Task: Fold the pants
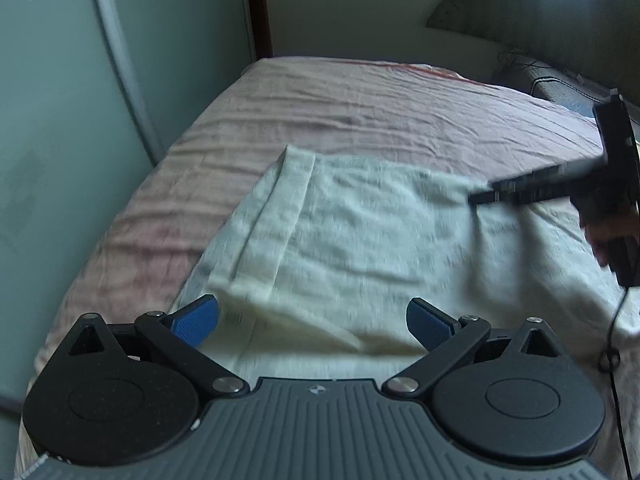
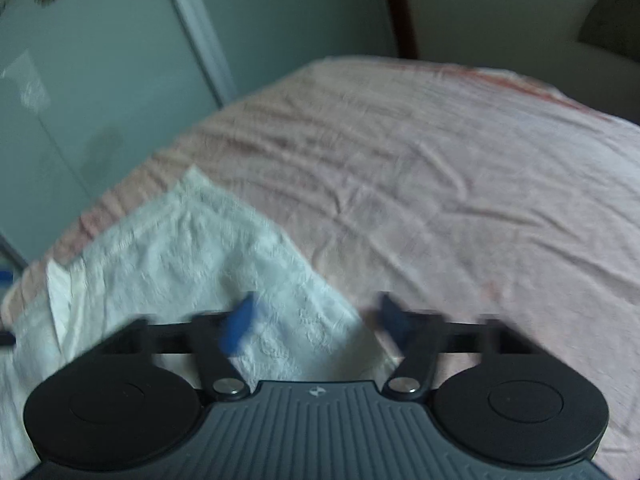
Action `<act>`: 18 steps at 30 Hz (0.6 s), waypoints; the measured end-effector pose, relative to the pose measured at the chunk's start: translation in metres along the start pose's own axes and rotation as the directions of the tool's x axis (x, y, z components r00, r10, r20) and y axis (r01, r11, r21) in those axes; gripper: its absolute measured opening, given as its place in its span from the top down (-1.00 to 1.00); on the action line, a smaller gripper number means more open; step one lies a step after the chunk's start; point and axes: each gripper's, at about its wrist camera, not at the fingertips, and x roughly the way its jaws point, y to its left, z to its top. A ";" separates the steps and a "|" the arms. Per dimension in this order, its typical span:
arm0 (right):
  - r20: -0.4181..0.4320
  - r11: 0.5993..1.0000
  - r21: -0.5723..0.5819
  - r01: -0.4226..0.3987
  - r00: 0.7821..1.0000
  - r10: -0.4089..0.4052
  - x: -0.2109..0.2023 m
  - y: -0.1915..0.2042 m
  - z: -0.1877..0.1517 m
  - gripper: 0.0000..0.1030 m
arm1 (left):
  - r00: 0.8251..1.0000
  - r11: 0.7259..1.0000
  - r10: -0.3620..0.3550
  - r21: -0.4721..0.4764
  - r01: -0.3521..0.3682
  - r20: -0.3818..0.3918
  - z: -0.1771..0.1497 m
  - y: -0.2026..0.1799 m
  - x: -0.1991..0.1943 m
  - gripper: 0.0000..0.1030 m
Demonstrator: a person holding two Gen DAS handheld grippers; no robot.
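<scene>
- Pants: white textured fabric pants (image 1: 352, 240), partly folded, lying flat on the wrinkled pink bedsheet (image 1: 360, 120) near the bed's front-left edge; a hemmed layer is doubled over along the left side.
- Left gripper (image 1: 312, 324), black with blue pads, hovers just over the near edge of the pants, jaws spread wide, nothing between them.
- Right gripper (image 2: 316, 324) is motion-blurred in its own view, jaws apart, empty, over the right corner of the white pants (image 2: 208, 248) where cloth meets pink bedsheet (image 2: 460, 184).
- From the left wrist view, the right gripper (image 1: 480, 196) reaches in from the right with its tip at the far right edge of the pants; can't tell whether it touches the cloth.
- Person's hand (image 1: 604, 236) grips its handle; thin black cable (image 1: 612, 340) hangs down over the sheet.
- Pale grey-green glass wardrobe door (image 1: 80, 100) stands close along the bed's left side.
- Dark red-brown wooden post (image 1: 258, 4) sits at the far corner; curved grey headboard (image 1: 480, 4) is against the cream wall.
- Dark ledge with wires (image 1: 560, 80) at far right, blurry.
</scene>
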 end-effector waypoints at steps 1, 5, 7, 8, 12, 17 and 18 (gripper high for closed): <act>-0.006 1.000 -0.028 0.009 1.000 -0.009 0.002 0.003 -0.002 0.15 | 1.000 1.000 0.003 -0.011 -0.003 0.008 0.007 0.000 0.004 -0.96; 0.069 0.976 -0.186 0.115 0.992 -0.104 -0.012 0.032 -0.013 0.71 | 0.996 0.987 -0.087 -0.134 0.086 -0.001 0.041 0.010 0.029 -0.96; 0.145 0.904 -0.361 0.227 0.972 -0.186 -0.026 0.067 -0.026 0.78 | 0.985 0.956 -0.175 -0.241 0.169 -0.005 0.058 0.020 0.044 -0.96; 0.175 0.861 -0.433 0.265 0.962 -0.208 -0.032 0.085 -0.033 0.78 | 0.978 0.932 -0.209 -0.305 0.198 -0.002 0.066 0.026 0.053 -0.96; 0.249 0.661 -0.660 0.357 0.934 -0.256 -0.043 0.143 -0.067 0.80 | 0.949 0.829 -0.312 -0.478 0.290 0.035 0.090 0.042 0.084 -0.97; 0.283 0.522 -0.763 0.382 0.923 -0.263 -0.041 0.175 -0.097 0.81 | 0.894 0.717 -0.447 -0.603 0.349 -0.015 0.102 0.054 0.127 -0.93; 0.280 0.515 -0.769 0.380 0.923 -0.263 -0.040 0.177 -0.100 0.81 | 0.888 0.701 -0.459 -0.622 0.349 -0.019 0.103 0.056 0.132 -0.86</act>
